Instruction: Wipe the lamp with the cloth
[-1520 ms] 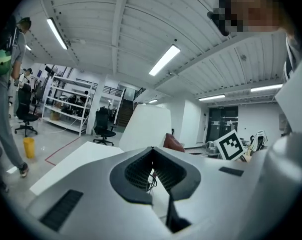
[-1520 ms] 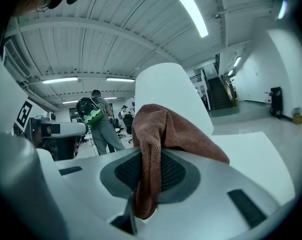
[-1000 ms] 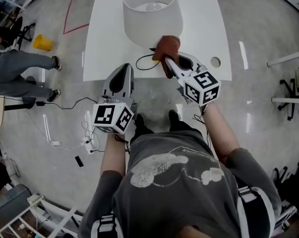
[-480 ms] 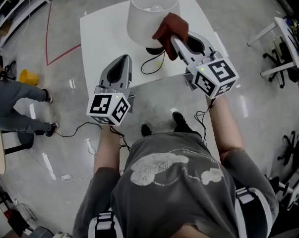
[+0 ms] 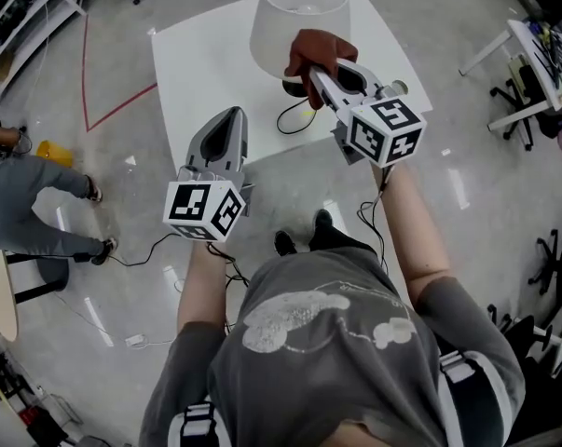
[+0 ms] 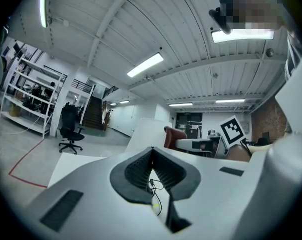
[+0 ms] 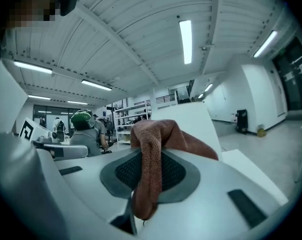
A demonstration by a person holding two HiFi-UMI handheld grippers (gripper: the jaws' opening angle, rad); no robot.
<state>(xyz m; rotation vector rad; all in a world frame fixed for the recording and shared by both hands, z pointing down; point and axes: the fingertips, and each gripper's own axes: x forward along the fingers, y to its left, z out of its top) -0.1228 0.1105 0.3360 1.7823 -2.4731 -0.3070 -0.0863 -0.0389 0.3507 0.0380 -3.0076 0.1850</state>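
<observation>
Right gripper view: cloth (image 7: 167, 134), long axis vertical, pinched in tongs (image 7: 148, 156).

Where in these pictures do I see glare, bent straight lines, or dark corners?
Head view: the glossy floor mirrors ceiling lights as white streaks, and the table edges bow slightly. Left gripper view: strong fisheye bending, black corners, one ceiling light overexposed. Right gripper view: the same fisheye and black corners; the cloth is sharp.

Operator and rig, seen from above
Grey short-sleeved T-shirt (image 5: 327, 343), pale print; black-and-white shoulder straps (image 5: 467, 380), probably a harness; dark shoes (image 5: 308, 240). Light-grey left gripper (image 5: 232, 115) and right gripper (image 5: 316, 74), each with a black-white marker cube (image 5: 204, 210).
</observation>
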